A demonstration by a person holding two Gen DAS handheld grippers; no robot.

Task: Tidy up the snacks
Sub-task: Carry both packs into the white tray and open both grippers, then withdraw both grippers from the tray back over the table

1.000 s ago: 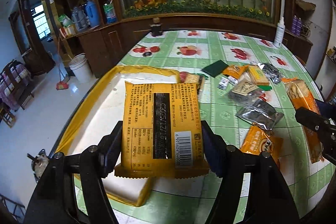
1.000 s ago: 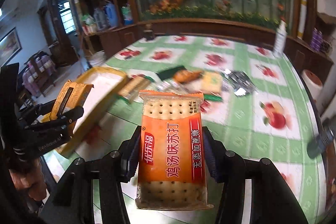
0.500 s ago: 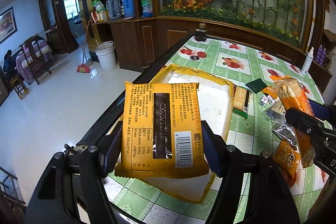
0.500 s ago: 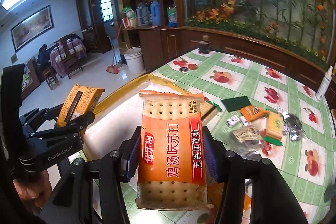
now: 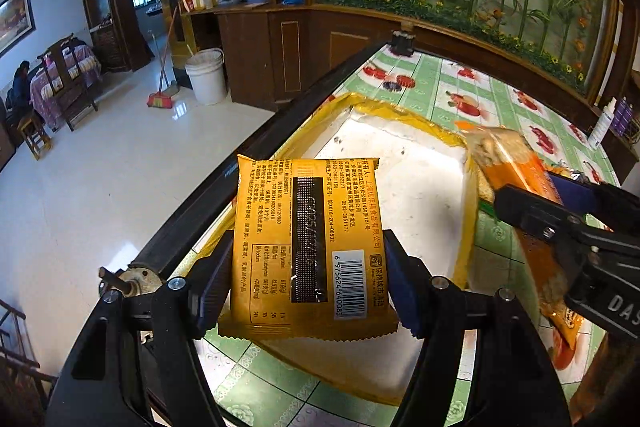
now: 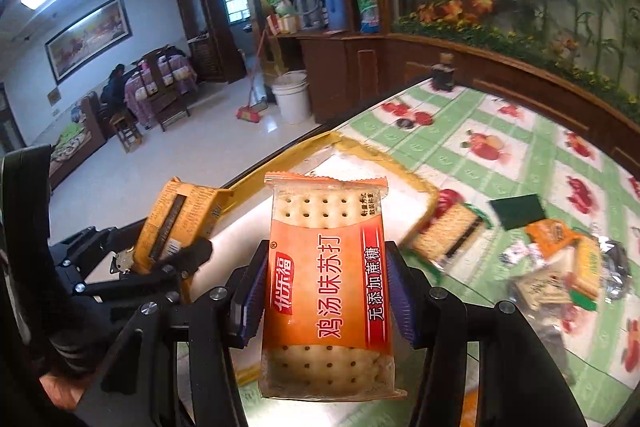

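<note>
Yellow pack point(image 5: 308, 247) was clamped in the left gripper point(image 5: 308, 279), held above the white tray point(image 5: 420, 179), which appeared bare. The right gripper point(image 6: 326, 291) was closed on the orange cracker pack point(image 6: 328, 287) beside it. Neither pack was placed yet; a loose snack pile point(image 6: 560, 267) lay on the table point(image 6: 500, 155), unsorted

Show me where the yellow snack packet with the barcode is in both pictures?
Left wrist: yellow packet, low in the middle, clamped in the left gripper.
Right wrist: same packet, at the left, tilted, gripped from below.
Shared landmark: the white tray with the yellow rim.
</note>
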